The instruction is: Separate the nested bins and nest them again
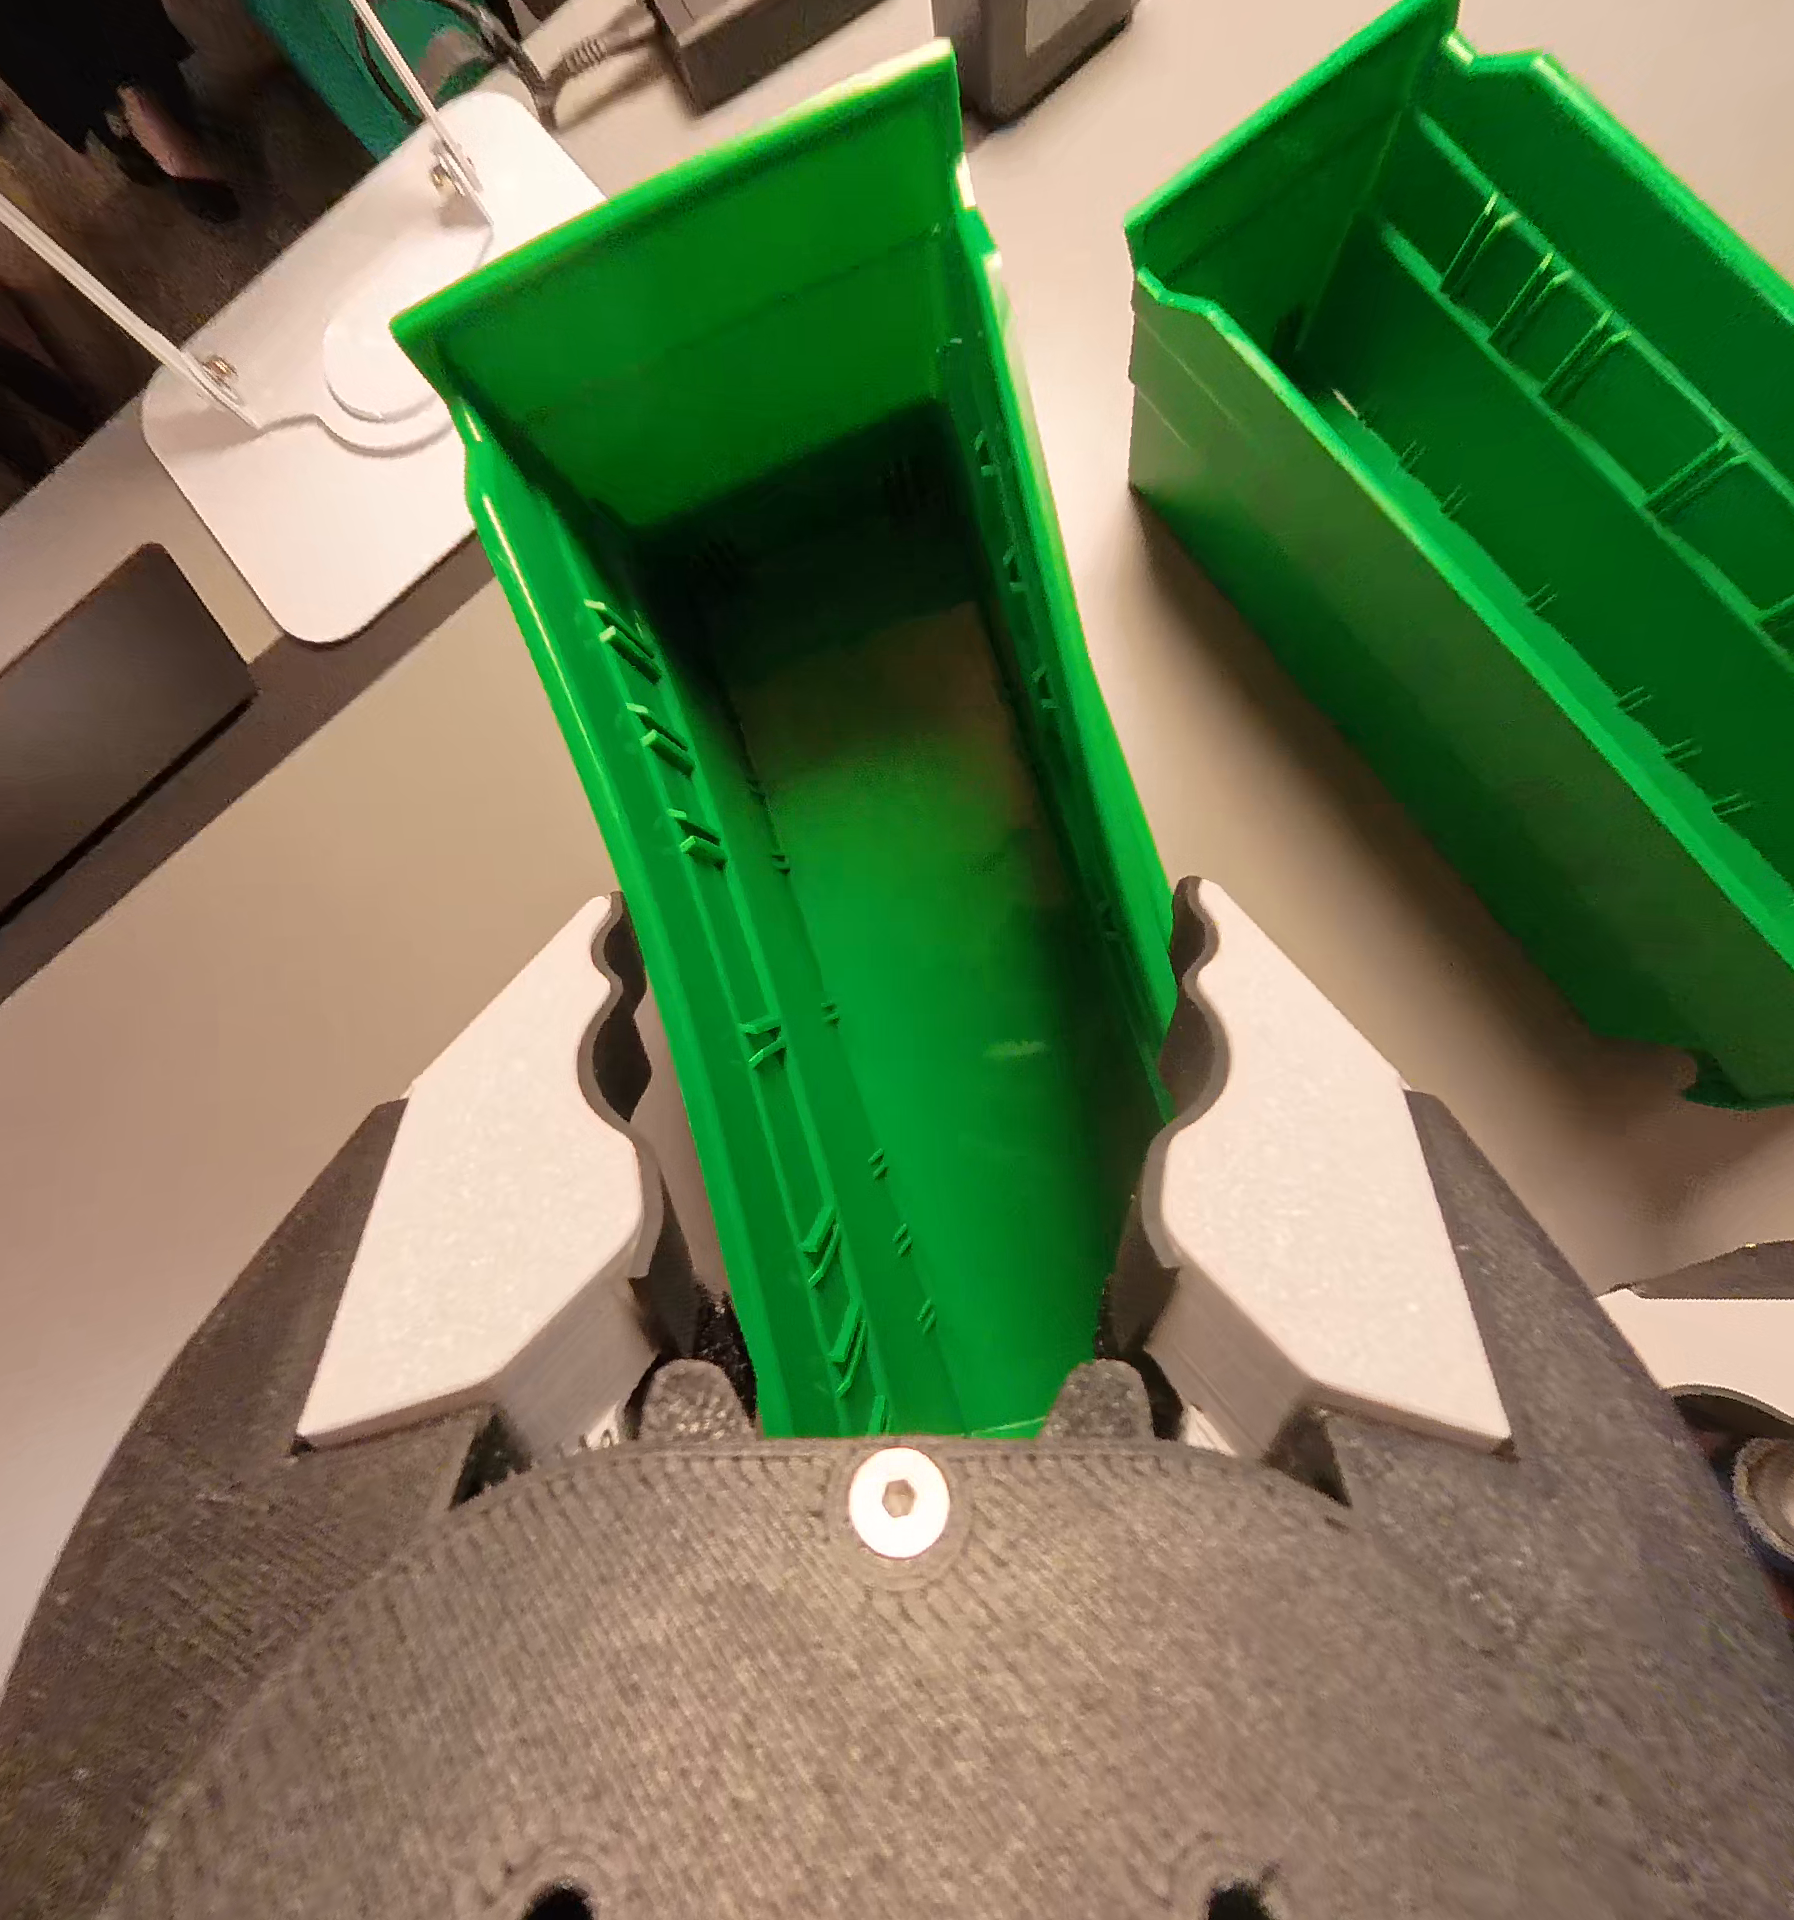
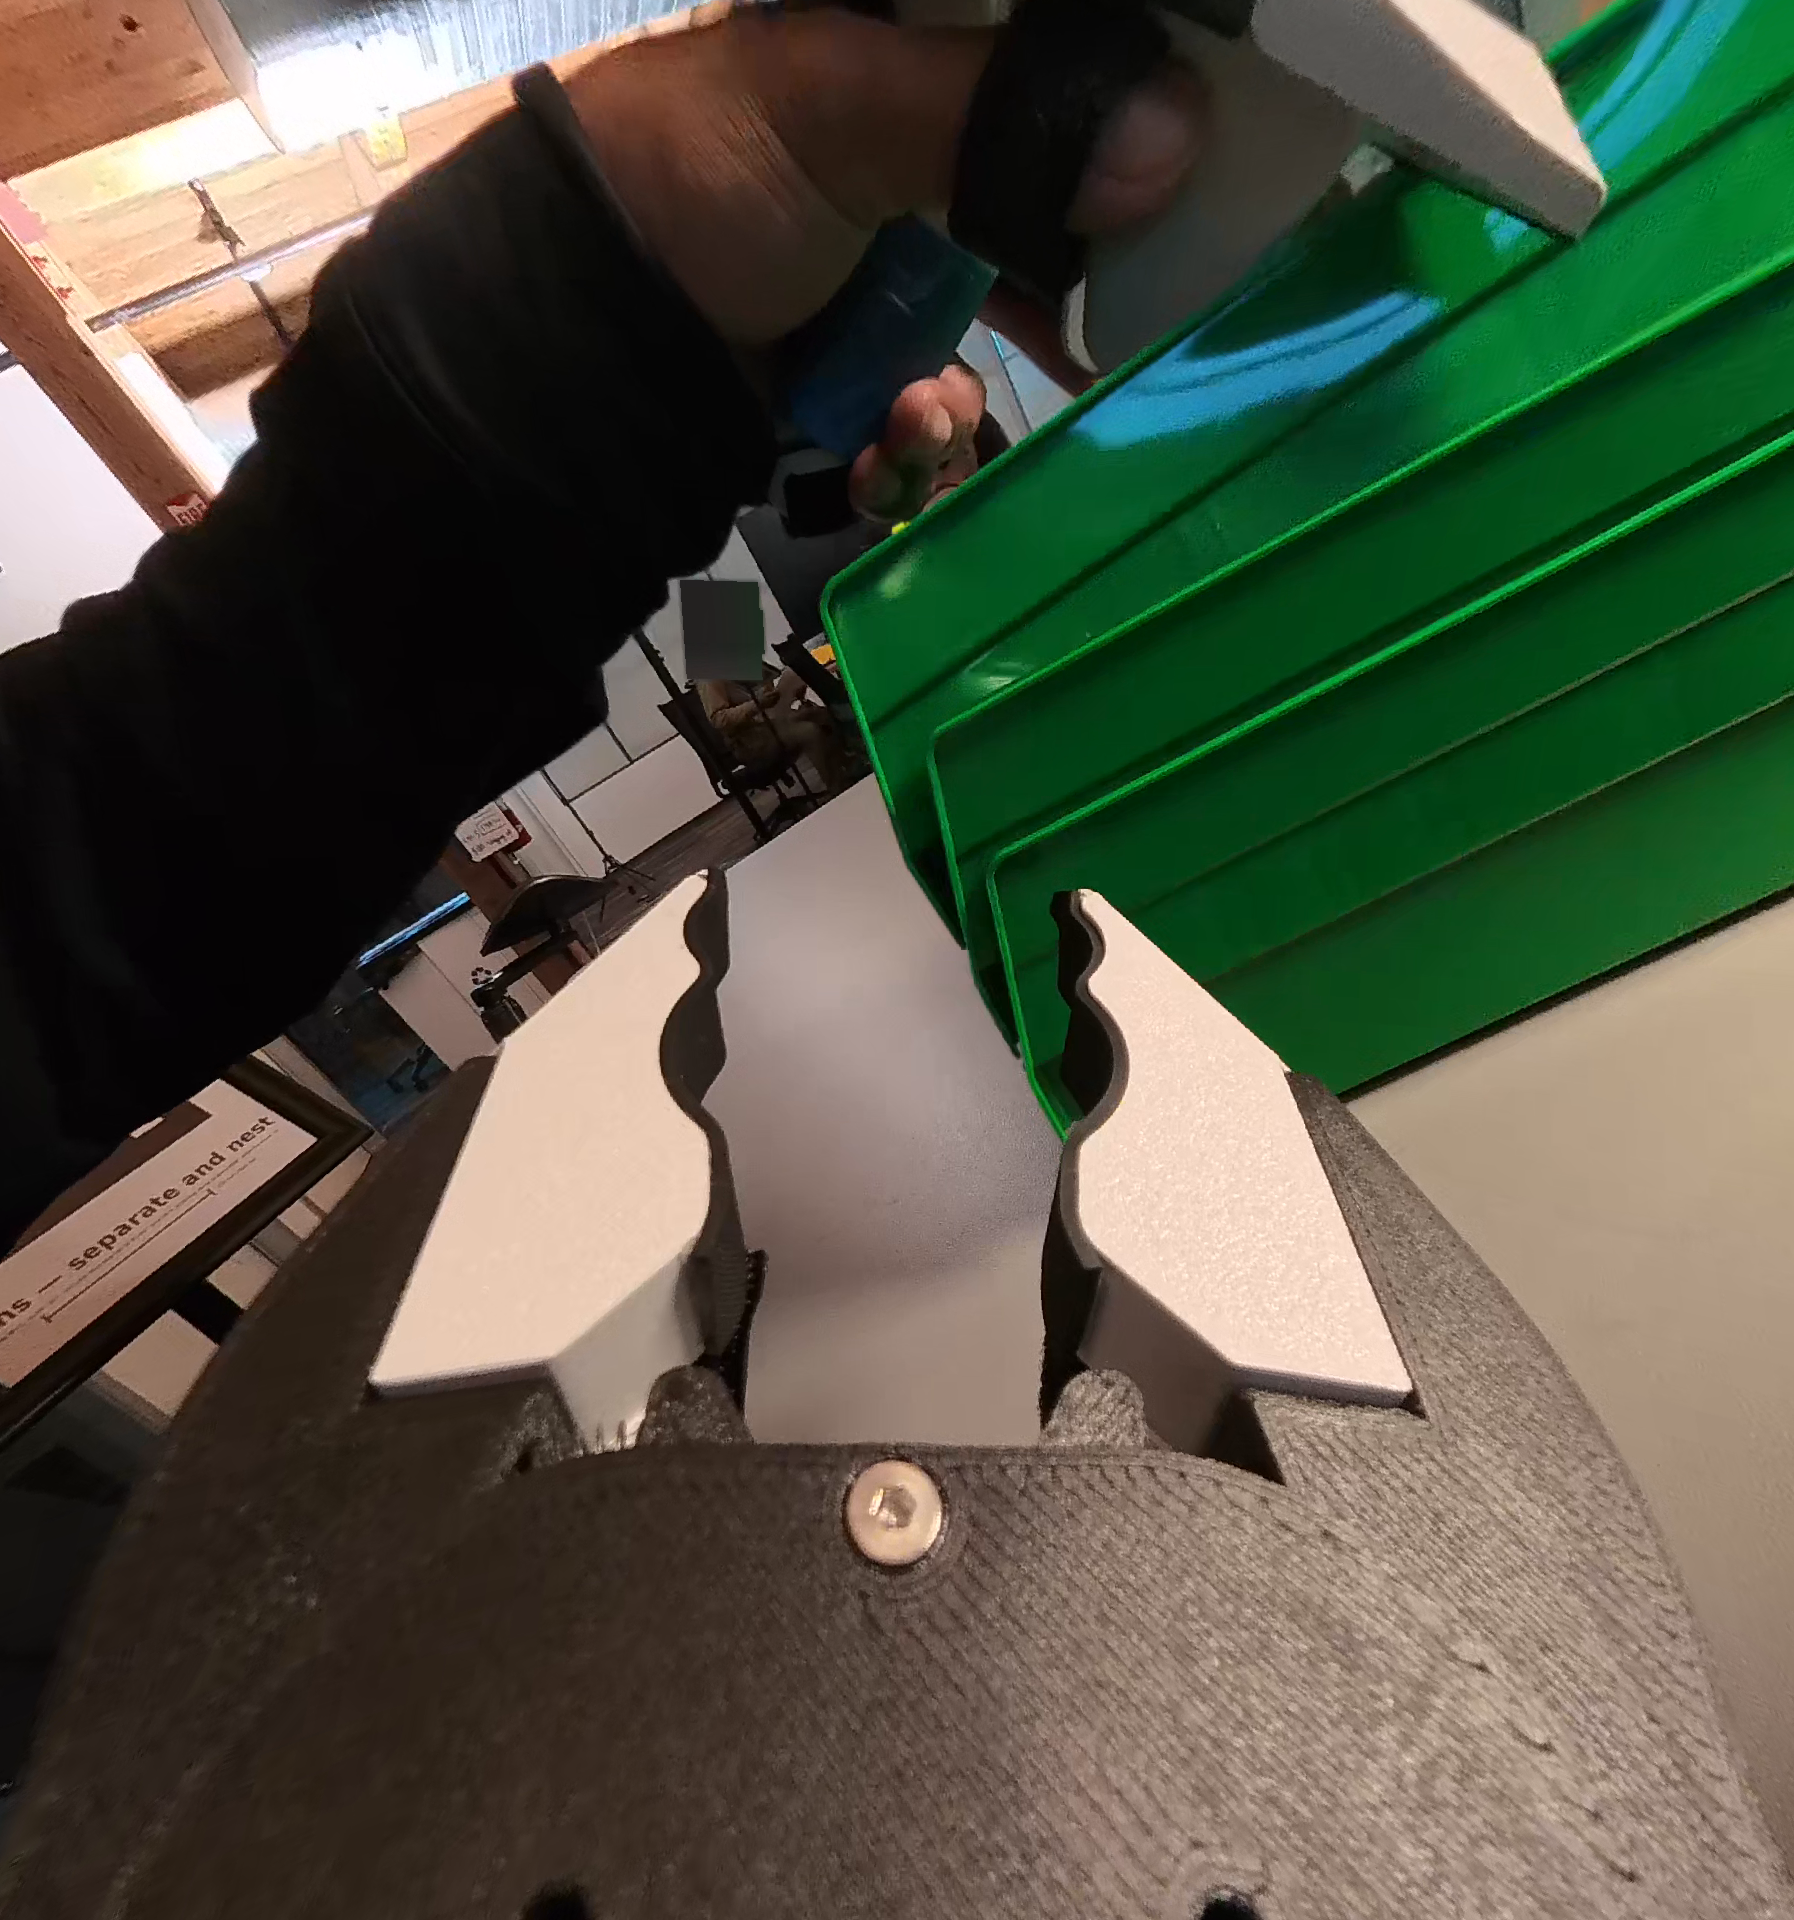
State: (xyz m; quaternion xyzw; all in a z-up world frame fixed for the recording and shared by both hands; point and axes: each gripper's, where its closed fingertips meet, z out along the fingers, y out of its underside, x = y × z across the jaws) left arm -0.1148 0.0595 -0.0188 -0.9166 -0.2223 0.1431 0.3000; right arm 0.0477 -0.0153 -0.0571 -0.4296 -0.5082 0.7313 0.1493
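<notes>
Left of the held bin [image 1: 872, 623] there is only the flat white foot of a stand [image 1: 280, 468] on the table [image 1: 249, 987], so nothing on that side belongs to the job.

The left gripper [image 1: 898, 904] straddles the near end of the held bin. One grey finger lies against each outer side wall, so it is clamped across the bin's width. The bin is empty and points away from the camera (I cannot tell whether its base is on the table or just clear of it).

Right of the held bin, and apart from it with bare table between, the second bin [image 1: 1495, 582] stands open side up. Its outer wall looks stepped at the near end, which may mean another bin sits inside it, though that could simply be its moulding.

Further right, the right gripper [image 2: 888, 904] hangs low beside the green rims [image 2: 1288, 831] of that group. Its fingers are apart and grip nothing. One rim edge is just beside its right finger [image 2: 1184, 1143], but nothing presses on it from the other side.

My reading is that the separating is done for at least this one bin, since the two bins stand side by side. The re-nesting is all to come: the held bin has to be carried right and lowered into the second bin, which the free right gripper could steady.
</notes>
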